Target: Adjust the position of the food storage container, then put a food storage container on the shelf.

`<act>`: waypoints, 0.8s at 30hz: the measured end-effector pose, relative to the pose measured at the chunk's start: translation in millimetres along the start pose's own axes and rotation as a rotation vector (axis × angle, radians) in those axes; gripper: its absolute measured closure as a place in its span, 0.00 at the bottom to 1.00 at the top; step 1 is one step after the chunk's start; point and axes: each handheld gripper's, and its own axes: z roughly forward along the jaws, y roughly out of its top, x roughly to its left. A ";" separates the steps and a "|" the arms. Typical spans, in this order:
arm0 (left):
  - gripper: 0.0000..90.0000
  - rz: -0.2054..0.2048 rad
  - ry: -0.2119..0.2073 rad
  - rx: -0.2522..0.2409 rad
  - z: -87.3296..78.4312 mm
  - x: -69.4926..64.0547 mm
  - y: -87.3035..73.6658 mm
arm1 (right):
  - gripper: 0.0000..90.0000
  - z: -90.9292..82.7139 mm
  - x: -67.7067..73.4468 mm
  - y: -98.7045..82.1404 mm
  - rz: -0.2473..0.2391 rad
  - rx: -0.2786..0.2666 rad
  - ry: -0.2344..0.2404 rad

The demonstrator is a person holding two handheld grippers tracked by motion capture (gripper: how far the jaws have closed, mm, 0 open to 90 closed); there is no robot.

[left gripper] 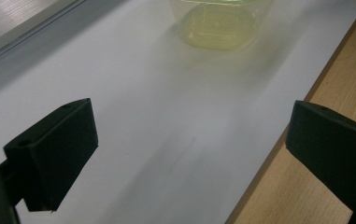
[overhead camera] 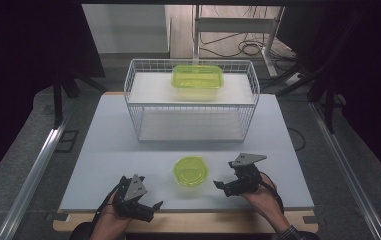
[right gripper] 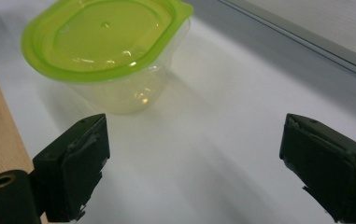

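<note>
Small tub (overhead camera: 190, 171) sits on the white tabletop (overhead camera: 108, 150) near the front edge, between my two claws and touching neither. Clear, thin plastic body, slightly tapered, rounded corners; lime-green lid (right gripper: 102, 36) snapped on, glossy, with a raised rim, a small tab at one corner and a tiny dimple at its centre. Light glints off the wall of the tub. No print or label that I can read on it.

My right claw (overhead camera: 224, 186) lies just to the right of the tub, pointing at it. In the right gripper view its jaws stand wide with only bare table between them; the black pads (right gripper: 86, 161) look scuffed, with frayed tape at the edges.

My left claw (overhead camera: 150, 207) is at the front left, over the table's edge. Jaws wide here too, nothing between them. Its pads (left gripper: 63, 149) are matte black blocks, smooth, sharp-cornered. From the left gripper view the tub (left gripper: 217, 25) shows as a pale yellow-green blur at the top.

Tabletop: flat, matte white sheet over a light wooden board (left gripper: 334, 84) with visible grain.

Farther back: white wire basket (overhead camera: 192, 100), open grid, with a larger rectangular green-lidded container (overhead camera: 197, 79) inside. No writing legible there either.
</note>
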 end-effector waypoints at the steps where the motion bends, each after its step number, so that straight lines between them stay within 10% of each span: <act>1: 0.03 0.001 0.001 0.000 0.1 -0.2 0.0 | 0.08 -0.1 -0.2 -0.2 0.001 -0.001 0.000; 16: 0.03 0.005 -0.001 0.004 1.3 -0.4 -0.2 | 0.02 5.2 -2.3 3.8 0.100 -0.010 0.028; 24: 0.03 0.010 -0.003 0.014 2.0 -0.9 -0.2 | 0.17 1.0 -5.4 12.4 0.174 -0.047 0.053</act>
